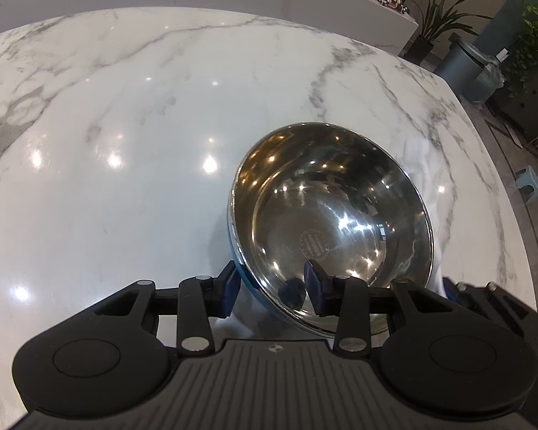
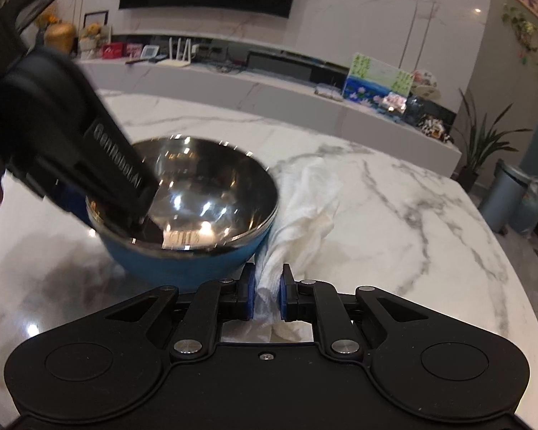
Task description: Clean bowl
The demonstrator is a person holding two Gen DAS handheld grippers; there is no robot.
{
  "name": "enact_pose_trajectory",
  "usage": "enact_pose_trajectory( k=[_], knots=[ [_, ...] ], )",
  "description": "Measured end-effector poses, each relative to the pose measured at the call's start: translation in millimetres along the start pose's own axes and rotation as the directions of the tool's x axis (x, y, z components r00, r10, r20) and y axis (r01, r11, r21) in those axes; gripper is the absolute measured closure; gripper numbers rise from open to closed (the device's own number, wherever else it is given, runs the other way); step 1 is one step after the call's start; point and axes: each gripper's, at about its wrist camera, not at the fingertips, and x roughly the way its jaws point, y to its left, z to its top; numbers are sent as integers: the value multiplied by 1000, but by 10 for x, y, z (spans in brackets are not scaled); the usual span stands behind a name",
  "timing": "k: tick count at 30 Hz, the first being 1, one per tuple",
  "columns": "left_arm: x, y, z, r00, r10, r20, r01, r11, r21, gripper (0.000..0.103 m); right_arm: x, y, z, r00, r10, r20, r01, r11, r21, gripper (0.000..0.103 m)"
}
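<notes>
White marble tabletop (image 1: pixel 125 125) is carrying the bowl (image 1: pixel 333 222), which is sitting near its right edge. The left gripper (image 1: pixel 272 283) is straddling the near rim, one finger inside, one outside, gripping it. The right gripper (image 2: pixel 267 292) is clenching a white cloth (image 2: pixel 305 200) just beside the bowl. Wiping is seemingly not finished; the steel interior is looking shiny and empty, the outside blue.

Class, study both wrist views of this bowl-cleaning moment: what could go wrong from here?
1. The left gripper straddles only the bowl rim, one finger inside, one outside; the smooth steel may slip or tip.
2. The right gripper pinches just one end of the white cloth, which could pull free or drag while wiping.
</notes>
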Motion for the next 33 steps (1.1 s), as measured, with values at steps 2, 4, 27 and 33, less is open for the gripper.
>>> enact_pose_trajectory(
  k=[2, 4, 27, 33],
  knots=[
    [-3, 10, 3, 1000, -2, 3, 2, 1000, -2, 68, 33, 24, -19, 1000, 2, -21, -3, 1000, -15, 92],
    [-14, 14, -2, 1000, -3, 6, 3, 1000, -4, 68, 52, 51, -44, 999, 2, -38, -3, 1000, -28, 92],
    [-14, 32, 48, 999, 32, -11, -32, 999, 21, 81, -111, -162, 85, 996, -27, 85, 26, 1000, 14, 92],
    [-34, 35, 121, 998, 55, 8, -55, 998, 42, 85, -131, -145, 96, 995, -17, 100, 19, 1000, -20, 92]
  ],
)
